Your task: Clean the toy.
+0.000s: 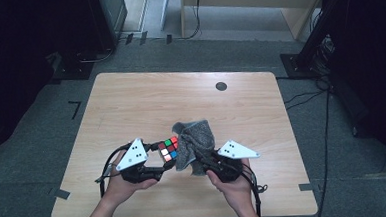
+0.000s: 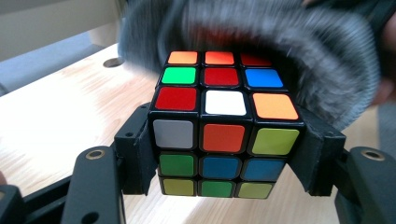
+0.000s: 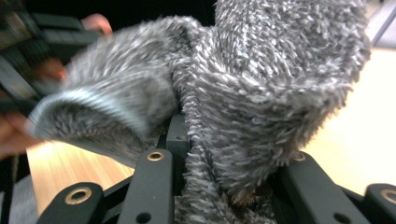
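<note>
1. L gripper [image 1: 160, 163], held in the person's left hand [image 1: 122, 185], is at the near-left part of the wooden table [image 1: 130, 101]. Jaws are clamped on a scrambled puzzle cube [image 1: 168, 149], one black jaw pressed flat on each side face.
2. In the left gripper view the cube [image 2: 223, 135] sits squarely btwn the jaws, raised a little off the tabletop, top face tilted toward the cam. Top row shows orange, orange, red; middle row green, red, blue.
3. R gripper [image 1: 204, 163], in the right hand [image 1: 232, 186], is at the near-right, well w/in reach of the L one. Jaws are closed onto a grey fluffy cloth [image 1: 195, 143], which bunches up above them.
4. In the right gripper view the cloth [image 3: 261, 93] is pinched low btwn the jaws; exact gap is hidden by the pile, but fabric is gripped.
5. Cloth drapes against the cube's far/right side, touching it. In the left gripper view the cloth [image 2: 299, 51] covers the back edge of the top face, blurred.
6. Small dark round cap [image 1: 221, 86] sits in the table's far side, well apart from both grippers.
</note>
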The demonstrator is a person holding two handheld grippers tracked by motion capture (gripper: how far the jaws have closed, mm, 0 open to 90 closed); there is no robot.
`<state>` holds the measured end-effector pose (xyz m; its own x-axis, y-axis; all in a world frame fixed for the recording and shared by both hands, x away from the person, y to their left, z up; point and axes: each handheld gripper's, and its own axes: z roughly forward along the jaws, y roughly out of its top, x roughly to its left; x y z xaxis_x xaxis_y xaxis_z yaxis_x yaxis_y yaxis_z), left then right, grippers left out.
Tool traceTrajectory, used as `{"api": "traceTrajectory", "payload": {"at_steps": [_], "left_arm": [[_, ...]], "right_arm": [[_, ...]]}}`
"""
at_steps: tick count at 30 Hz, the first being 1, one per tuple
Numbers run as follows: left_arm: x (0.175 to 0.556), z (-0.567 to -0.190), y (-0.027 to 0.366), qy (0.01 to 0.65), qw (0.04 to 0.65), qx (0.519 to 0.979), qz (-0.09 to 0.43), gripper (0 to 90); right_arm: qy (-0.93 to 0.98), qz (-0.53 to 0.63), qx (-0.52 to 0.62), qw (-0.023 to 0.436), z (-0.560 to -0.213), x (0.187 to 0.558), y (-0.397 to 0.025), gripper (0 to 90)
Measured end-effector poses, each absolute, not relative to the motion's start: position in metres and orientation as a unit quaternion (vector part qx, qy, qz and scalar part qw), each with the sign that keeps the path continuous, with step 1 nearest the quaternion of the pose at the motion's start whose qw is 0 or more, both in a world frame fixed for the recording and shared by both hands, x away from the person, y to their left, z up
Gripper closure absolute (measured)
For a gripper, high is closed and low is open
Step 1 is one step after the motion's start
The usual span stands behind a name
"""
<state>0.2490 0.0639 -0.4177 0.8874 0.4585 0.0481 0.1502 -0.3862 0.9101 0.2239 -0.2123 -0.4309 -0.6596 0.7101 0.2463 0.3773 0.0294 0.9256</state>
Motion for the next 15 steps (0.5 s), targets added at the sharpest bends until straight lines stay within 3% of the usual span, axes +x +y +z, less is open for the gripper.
{"api": "traceTrajectory", "payload": {"at_steps": [6, 11, 15], "left_arm": [[0.246, -0.415, 0.061, 0.179, 0.531, 0.816, 0.141, 34.4], [0.250, -0.414, 0.068, 0.193, 0.544, 0.806, 0.130, 34.4], [0.249, -0.415, 0.065, 0.185, 0.536, 0.812, 0.138, 34.4]], "right_arm": [[0.703, 0.583, 0.384, 0.136, -0.436, 0.223, -0.207, 69.2], [0.729, 0.546, 0.403, 0.089, -0.453, 0.233, -0.202, 67.8], [0.718, 0.556, 0.405, 0.105, -0.445, 0.231, -0.207, 68.1]]}}
